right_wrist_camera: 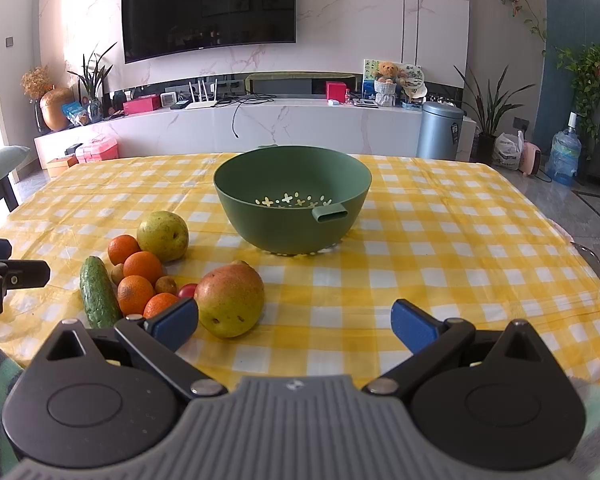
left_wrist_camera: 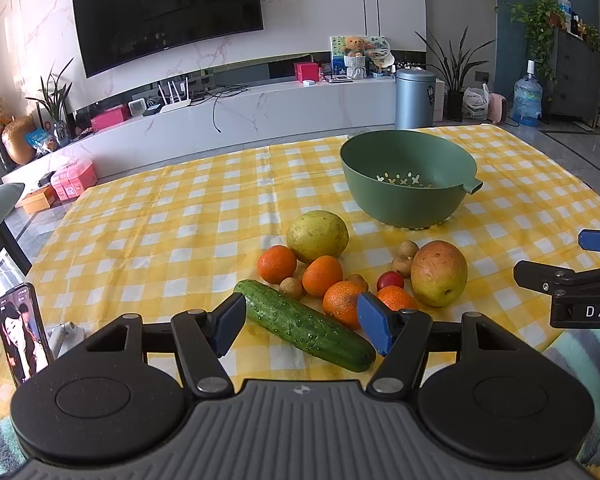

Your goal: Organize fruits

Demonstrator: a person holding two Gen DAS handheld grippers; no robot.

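A pile of fruit lies on the yellow checked tablecloth: a cucumber, several oranges, a yellow-green pear, a red-green mango, a cherry tomato and small brown longans. A green colander bowl stands empty behind them. My left gripper is open, low over the cucumber, jaws either side of it. In the right wrist view, my right gripper is open and empty, just right of the mango, with the bowl ahead.
A phone on a stand sits at the table's near left edge. The right gripper's arm shows at the right of the left wrist view. Beyond the table are a TV wall, a cabinet and a bin.
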